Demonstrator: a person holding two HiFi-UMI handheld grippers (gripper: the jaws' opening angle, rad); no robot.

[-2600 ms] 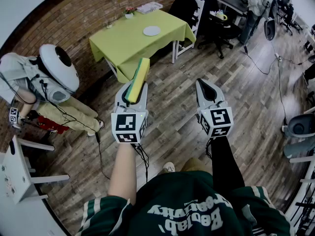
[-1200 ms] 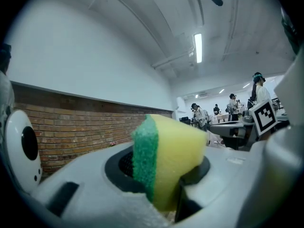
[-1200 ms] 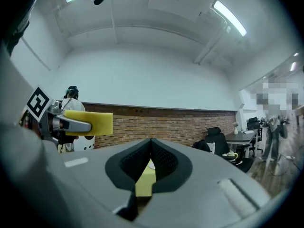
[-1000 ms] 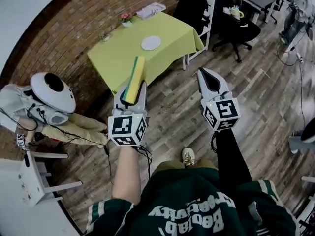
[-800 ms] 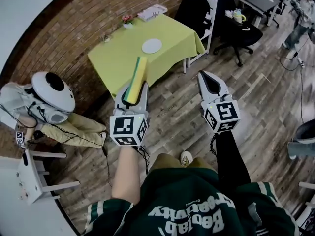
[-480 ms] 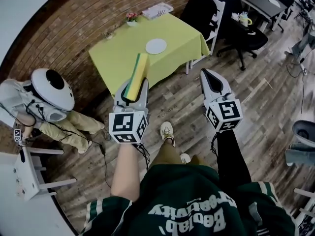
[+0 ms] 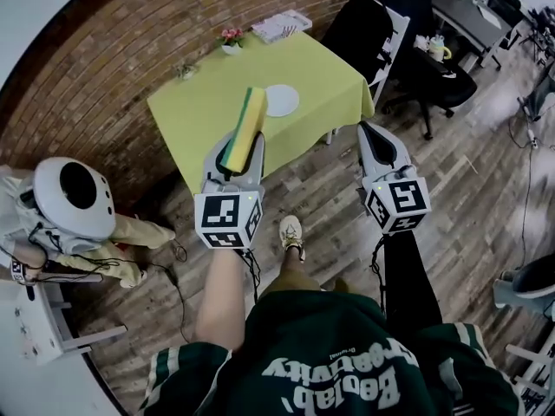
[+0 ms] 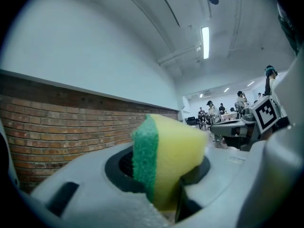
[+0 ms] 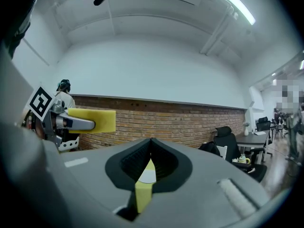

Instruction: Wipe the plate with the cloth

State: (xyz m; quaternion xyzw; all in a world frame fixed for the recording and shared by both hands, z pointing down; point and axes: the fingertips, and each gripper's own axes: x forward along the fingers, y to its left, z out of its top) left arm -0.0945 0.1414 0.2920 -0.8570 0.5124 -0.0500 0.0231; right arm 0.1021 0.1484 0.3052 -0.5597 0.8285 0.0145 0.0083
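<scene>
The left claw (image 7: 236, 152) squeezed a soft yellow-green sponge (image 7: 246, 118), the right claw (image 7: 373, 135) was pinched shut on nothing, the round white plate (image 7: 281, 100) at 12 o'clock.

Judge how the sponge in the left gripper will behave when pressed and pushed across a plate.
Probably soft: the sponge looks pinched narrower where the left gripper clamps it. Likely light yet springy: in the head view it stands well past the jaws without drooping. Its green face looks rough, so it may drag rather than slide.
</scene>
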